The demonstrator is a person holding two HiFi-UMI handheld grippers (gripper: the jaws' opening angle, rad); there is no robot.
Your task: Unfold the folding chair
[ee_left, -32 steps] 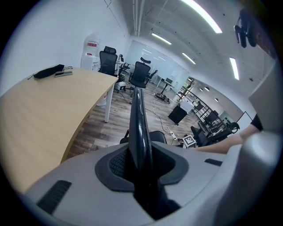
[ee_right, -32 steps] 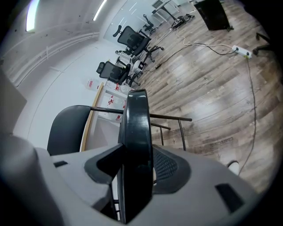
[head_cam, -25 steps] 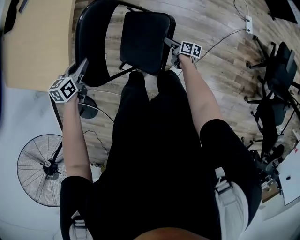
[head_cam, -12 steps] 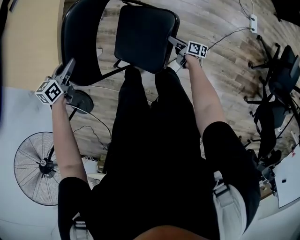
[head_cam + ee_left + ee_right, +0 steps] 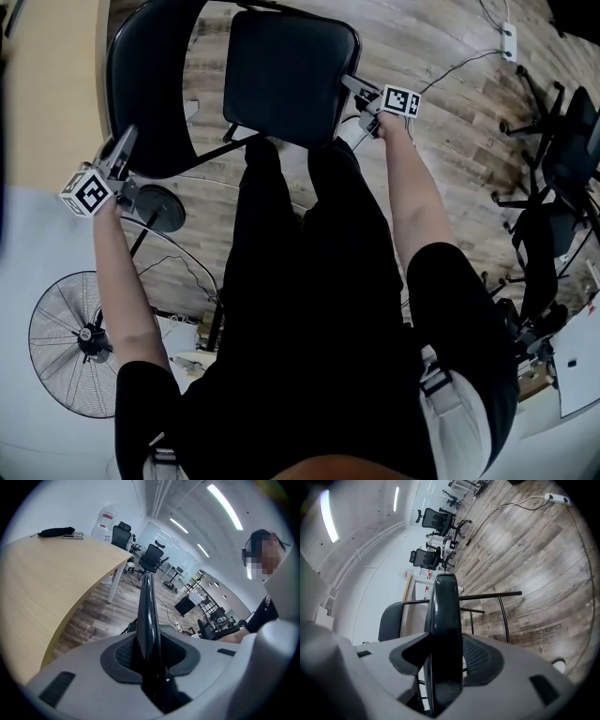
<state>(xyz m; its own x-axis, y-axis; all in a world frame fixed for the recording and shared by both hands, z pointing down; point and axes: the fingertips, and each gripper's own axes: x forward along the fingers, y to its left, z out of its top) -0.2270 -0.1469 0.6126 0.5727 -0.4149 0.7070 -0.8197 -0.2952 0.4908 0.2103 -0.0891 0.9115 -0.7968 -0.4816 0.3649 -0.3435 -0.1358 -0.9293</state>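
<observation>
Head view. Item: folding chair [image 5: 234, 84], black, partly opened, standing on wood floor [image 5: 441, 122], directly at the tips of both pairs of jaws.

Left gripper [image 5: 122, 148]: marker cube at its rear, jaws drawn nearly together and pinching the outer edge of the curved backrest [image 5: 141, 84]. Left gripper view: thin glossy edge of the backrest [image 5: 147, 616] rising upright through the narrow gap, dark pads pressed against it on either side.

Right gripper [image 5: 349, 84]: jaws clamped on the side edge of the padded seat [image 5: 286, 75]. Right gripper view: thick seat edge [image 5: 445, 634] upright between the pads and filling the gap; black tube frame [image 5: 492, 594] just beyond the jaw tips; backrest [image 5: 391, 620] further off, to the left of them.

Position of parts: seat lying between the two grippers, touching the right jaws only; backrest arching beyond the left jaws and apart from the right jaws.

Surroundings: pale wooden table [image 5: 42, 588] to the left of the left jaws; office chairs [image 5: 152, 559] well beyond their tips; floor fan [image 5: 80, 342] well behind the left jaws, beside the person's left arm; power strip [image 5: 507, 39] with white cable well beyond the right jaws, off to their right.
</observation>
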